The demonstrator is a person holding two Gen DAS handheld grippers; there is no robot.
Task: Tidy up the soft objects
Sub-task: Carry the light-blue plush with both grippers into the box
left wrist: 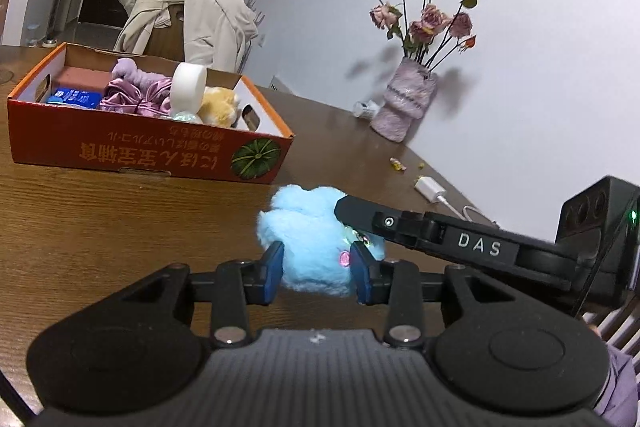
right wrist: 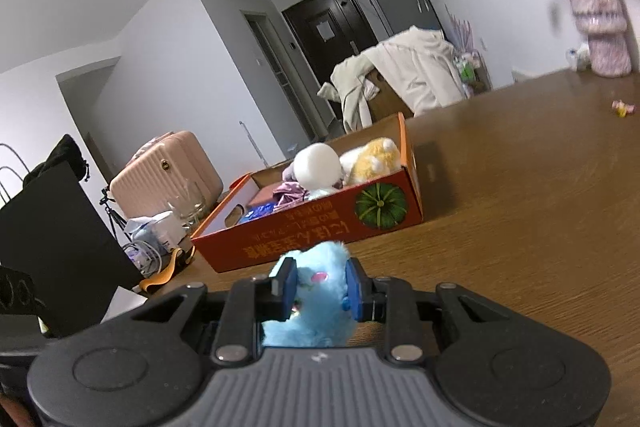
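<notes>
1. Left wrist view: left gripper (left wrist: 318, 273) pads flank the blue plush toy (left wrist: 308, 231) on the wooden table (left wrist: 100, 235); whether they pinch it cannot be told. Orange box (left wrist: 152, 151) lies beyond, bare tabletop between.
2. Right wrist view: right gripper (right wrist: 320, 289) pinches the plush (right wrist: 316, 307); box (right wrist: 320, 235) edge near ahead, open table (right wrist: 520, 187) rightward.

Dried roses in a pink vase (left wrist: 404, 99) stand on the counter (left wrist: 100, 227) near a white charger (left wrist: 430, 189); a pink suitcase (right wrist: 168, 167) waits beyond.
</notes>
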